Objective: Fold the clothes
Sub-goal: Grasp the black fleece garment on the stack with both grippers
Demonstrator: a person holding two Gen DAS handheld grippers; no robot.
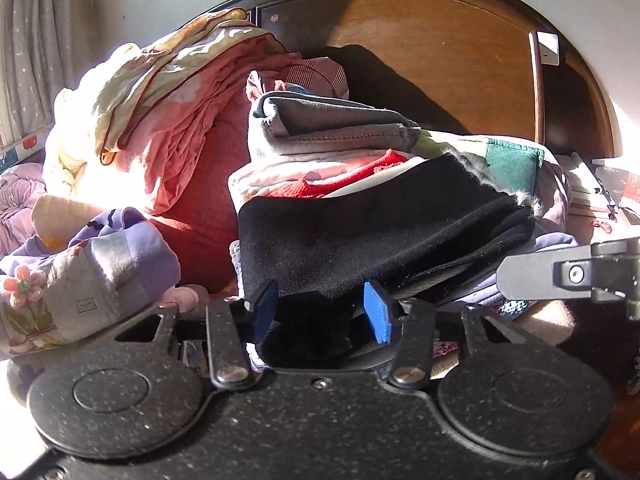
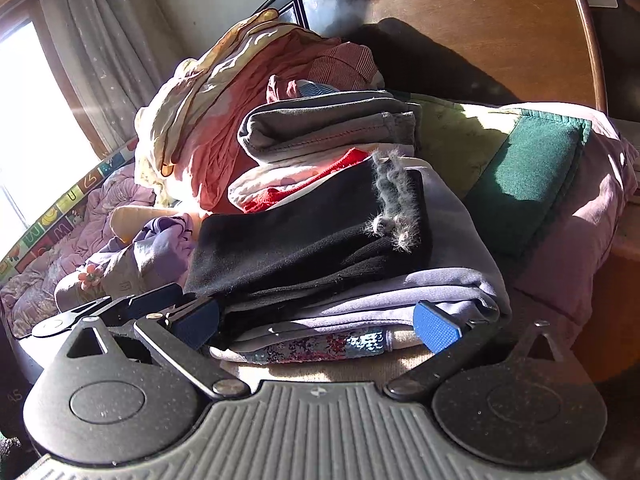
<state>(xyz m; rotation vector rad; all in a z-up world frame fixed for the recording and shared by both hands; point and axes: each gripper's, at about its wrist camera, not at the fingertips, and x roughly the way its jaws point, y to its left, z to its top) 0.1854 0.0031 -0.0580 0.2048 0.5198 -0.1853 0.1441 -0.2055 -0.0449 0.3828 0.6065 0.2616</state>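
Observation:
A stack of folded clothes lies on the bed: a black garment [image 1: 380, 236] with a fuzzy grey trim [image 2: 394, 204] on top at the front, grey trousers [image 1: 340, 128] higher behind, red and white pieces between, lavender fabric [image 2: 440, 280] below. My left gripper [image 1: 320, 312] sits at the near edge of the black garment, its blue pads [image 1: 378, 316] partly apart with black cloth between them. My right gripper [image 2: 316, 324] is open, its pads [image 2: 436, 328] either side of the stack's lower layers, touching nothing I can make out. The right gripper's finger also shows in the left wrist view [image 1: 568, 276].
A heap of unfolded bedding, pink and cream [image 1: 168, 120], rises at back left. A lavender garment with a flower [image 1: 92, 272] lies left. A wooden headboard [image 1: 440, 60] stands behind. A green-and-pink cushion [image 2: 540, 168] sits right. Curtains and a window [image 2: 36, 112] are far left.

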